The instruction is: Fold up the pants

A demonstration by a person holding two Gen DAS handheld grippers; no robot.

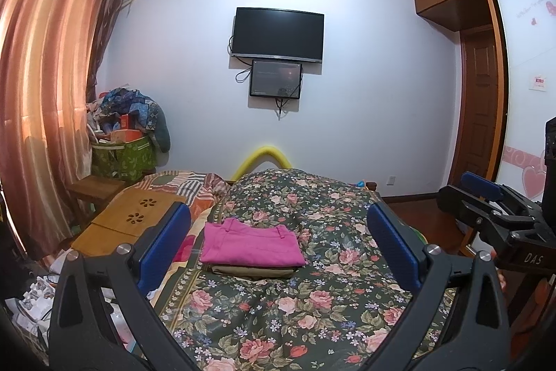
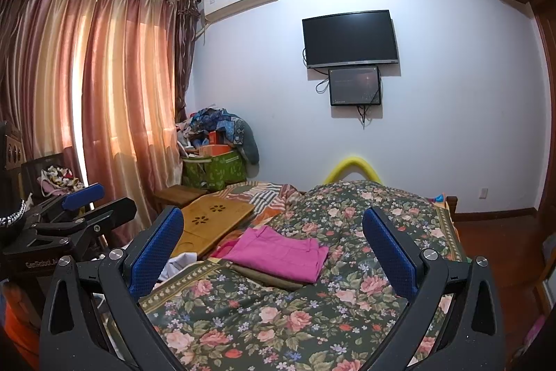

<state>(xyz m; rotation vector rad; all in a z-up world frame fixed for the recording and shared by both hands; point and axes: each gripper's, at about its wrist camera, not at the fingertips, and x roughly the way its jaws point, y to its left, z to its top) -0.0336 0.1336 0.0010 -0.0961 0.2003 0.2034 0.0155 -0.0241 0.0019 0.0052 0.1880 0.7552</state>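
Folded pink pants lie as a neat rectangle on top of a folded olive-brown garment on the floral bedspread. My left gripper hovers above the bed, short of the stack, open with nothing between its blue pads. My right gripper is likewise held back from the stack, open and empty. Each gripper also shows at the edge of the other's view: the right gripper at the right, the left gripper at the left.
A wooden lap tray rests on a striped blanket left of the pants. A green bag heaped with clothes stands by the curtain. A TV hangs on the far wall; a wardrobe is at right.
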